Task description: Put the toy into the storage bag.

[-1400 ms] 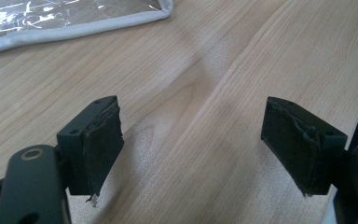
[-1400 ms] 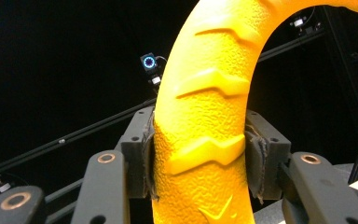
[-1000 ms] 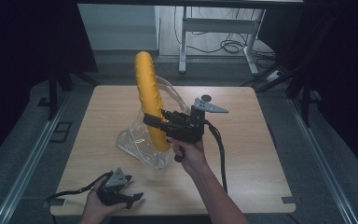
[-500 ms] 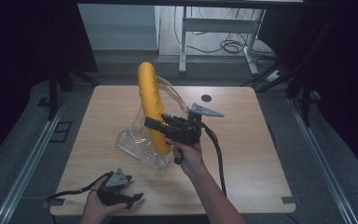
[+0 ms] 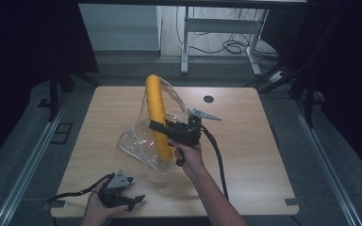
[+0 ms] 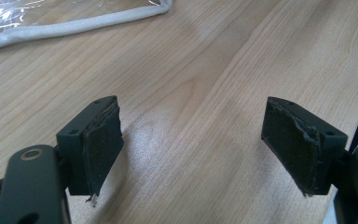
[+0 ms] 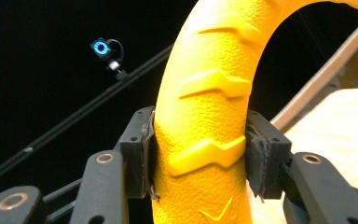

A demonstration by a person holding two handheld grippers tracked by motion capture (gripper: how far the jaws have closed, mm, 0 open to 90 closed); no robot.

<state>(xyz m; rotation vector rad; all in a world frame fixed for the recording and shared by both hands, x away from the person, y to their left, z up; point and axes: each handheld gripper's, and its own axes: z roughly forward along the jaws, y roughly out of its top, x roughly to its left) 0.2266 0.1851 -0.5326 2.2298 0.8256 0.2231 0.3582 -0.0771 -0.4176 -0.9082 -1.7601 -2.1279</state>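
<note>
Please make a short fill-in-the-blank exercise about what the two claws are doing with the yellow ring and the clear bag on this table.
1. The right claw is shut on the ring, whose colour is ____.
2. The left claw holds nothing; its jaws stand ____.
3. The ring stands upright in a bag made of clear ____.
4. The left claw rests near the ____ edge of the wooden table, at the person's side.

Missing words: yellow; open; plastic; front
</note>
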